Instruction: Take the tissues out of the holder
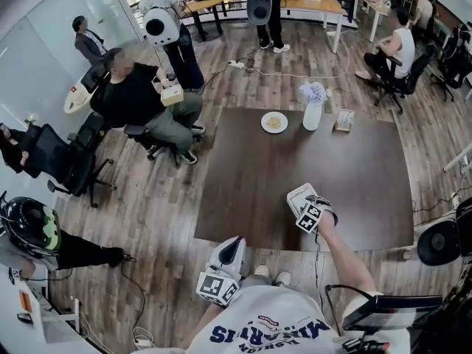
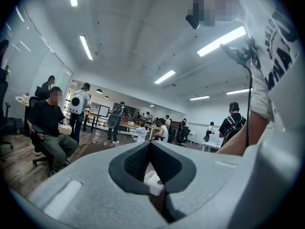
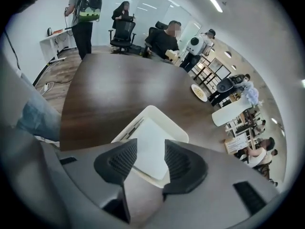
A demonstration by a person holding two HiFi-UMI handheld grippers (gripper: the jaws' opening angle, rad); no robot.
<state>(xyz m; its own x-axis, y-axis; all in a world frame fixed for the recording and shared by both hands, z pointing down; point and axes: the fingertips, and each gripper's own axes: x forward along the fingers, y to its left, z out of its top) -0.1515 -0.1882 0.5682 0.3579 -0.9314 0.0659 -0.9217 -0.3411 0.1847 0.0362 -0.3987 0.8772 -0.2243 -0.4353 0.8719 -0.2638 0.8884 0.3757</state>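
A white rectangular holder lies on the dark brown table near its front edge, with a flat stack of white tissues in it. My right gripper hangs just over the holder's near end with its jaws open. The tissues show in the gap, and the pads do not press on them. The head view has that right gripper at the holder. My left gripper is off the table's front edge by the person's body. Its fingertips meet with nothing held in the left gripper view.
At the table's far side stand a white vase with a pale bunch, a small plate and a little box. A seated person and office chairs are left of the table. Other people and desks fill the room behind.
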